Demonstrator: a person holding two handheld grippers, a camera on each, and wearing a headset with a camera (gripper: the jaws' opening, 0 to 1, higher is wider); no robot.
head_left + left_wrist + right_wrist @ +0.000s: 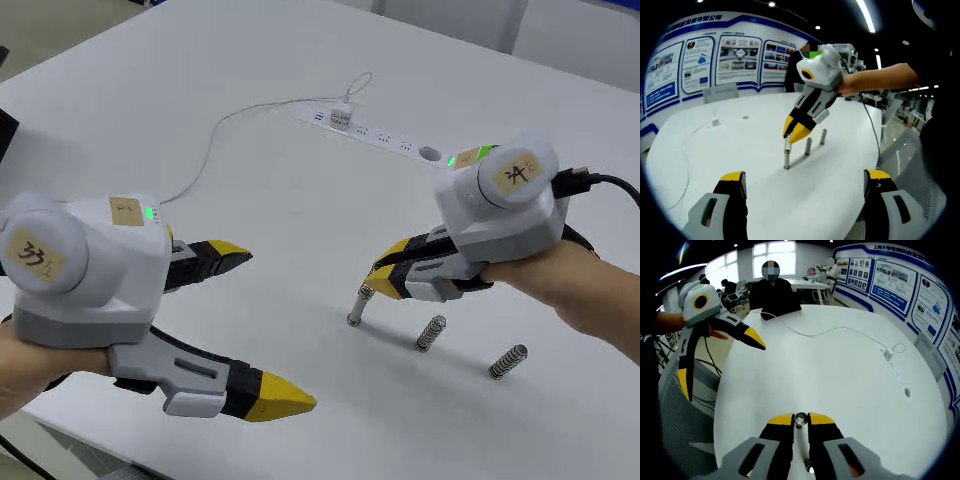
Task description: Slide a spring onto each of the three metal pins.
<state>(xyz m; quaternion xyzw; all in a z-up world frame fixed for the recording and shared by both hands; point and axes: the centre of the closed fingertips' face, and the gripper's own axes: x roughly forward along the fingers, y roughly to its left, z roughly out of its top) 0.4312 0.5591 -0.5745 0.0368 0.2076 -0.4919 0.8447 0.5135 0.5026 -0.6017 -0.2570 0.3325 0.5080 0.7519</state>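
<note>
Right now your right gripper (800, 421) is clenched on a spring (800, 418), pinching the small coiled steel ring between its yellow tips. That spring sits over the top of the nearest metal pin (355, 312), which stands on the worktop (300, 200) with its lower shaft bare and smooth. Just beside it, toward your right hand, a second pin (431, 332) and a third pin (508, 361) stand in a row, each ribbed with coil along its length. Your left gripper (278, 329) is released, its black-and-yellow jaws spread wide, well apart from the pins. Between the two grippers the white, matte worktop lies open. Its curved near edge runs close under your left gripper. Farther out, a flat white power strip (370, 135) and a thin looping cable (230, 118) lie toward the far side.
</note>
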